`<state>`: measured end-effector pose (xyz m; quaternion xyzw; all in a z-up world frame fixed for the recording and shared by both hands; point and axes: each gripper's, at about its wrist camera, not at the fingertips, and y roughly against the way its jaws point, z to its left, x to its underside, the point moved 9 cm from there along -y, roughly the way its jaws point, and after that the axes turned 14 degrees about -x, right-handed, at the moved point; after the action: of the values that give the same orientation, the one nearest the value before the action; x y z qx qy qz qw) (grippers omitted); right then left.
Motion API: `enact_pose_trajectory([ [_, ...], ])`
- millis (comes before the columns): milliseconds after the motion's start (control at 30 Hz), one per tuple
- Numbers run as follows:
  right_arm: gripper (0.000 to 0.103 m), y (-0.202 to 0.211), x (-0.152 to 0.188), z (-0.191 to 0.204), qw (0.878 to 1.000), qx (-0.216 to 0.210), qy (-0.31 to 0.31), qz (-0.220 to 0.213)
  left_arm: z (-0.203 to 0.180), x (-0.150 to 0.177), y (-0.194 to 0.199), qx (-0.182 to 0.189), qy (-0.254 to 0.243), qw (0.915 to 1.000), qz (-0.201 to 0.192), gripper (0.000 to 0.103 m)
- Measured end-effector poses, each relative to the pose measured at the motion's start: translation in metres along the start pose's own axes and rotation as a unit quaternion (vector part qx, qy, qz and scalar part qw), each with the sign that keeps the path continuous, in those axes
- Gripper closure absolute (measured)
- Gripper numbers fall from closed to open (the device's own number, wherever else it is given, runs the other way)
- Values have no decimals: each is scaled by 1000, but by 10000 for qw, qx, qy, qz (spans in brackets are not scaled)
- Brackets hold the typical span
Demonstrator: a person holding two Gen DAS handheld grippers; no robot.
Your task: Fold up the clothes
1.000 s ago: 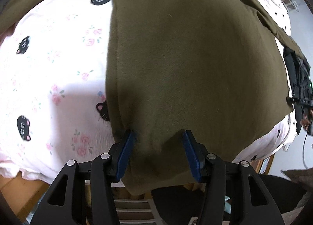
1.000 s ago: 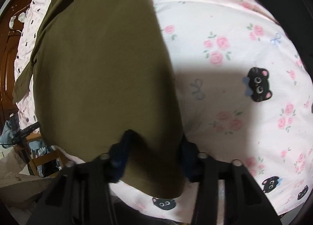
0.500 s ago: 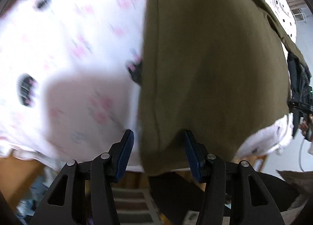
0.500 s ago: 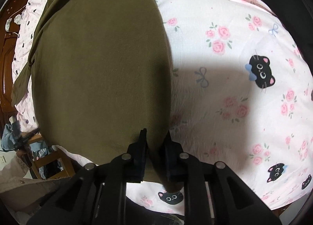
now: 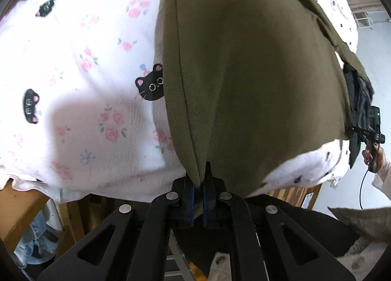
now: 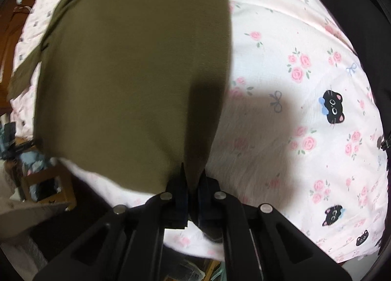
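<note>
Left gripper [image 5: 200, 183]: we have just clamped it on the near left corner of the garment [image 5: 256, 73].
Right gripper [image 6: 191, 183]: just closed, pinching the near right corner.
Garment: olive, spread on the bedsheet [image 6: 305, 122], hem gripped so we can fold it away.

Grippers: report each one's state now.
Left gripper: just closed, pinching the olive-green fabric garment.
Right gripper: just closed on the same garment's corner.
</note>
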<state>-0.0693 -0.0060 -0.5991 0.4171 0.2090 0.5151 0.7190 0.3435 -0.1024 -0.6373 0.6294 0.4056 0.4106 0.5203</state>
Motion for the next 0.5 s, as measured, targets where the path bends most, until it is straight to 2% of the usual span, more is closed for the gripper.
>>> enact_pose_trajectory([
  [133,98,18,20,13,9994,-308,122,133,5,-1,21,-189,-98,9997,-102,99],
  [200,98,25,33,20,9985,-453,185,240,39,1,47,-358,-59,9989,-284,99],
  [300,98,41,51,32,9957,-857,185,314,56,-1,81,-365,78,9981,-490,99],
  [400,98,66,59,44,9904,-1364,73,204,73,3,101,-418,71,9980,-460,99],
  [500,98,83,70,48,9875,-1538,97,342,68,6,98,-554,-1,9983,-202,99],
])
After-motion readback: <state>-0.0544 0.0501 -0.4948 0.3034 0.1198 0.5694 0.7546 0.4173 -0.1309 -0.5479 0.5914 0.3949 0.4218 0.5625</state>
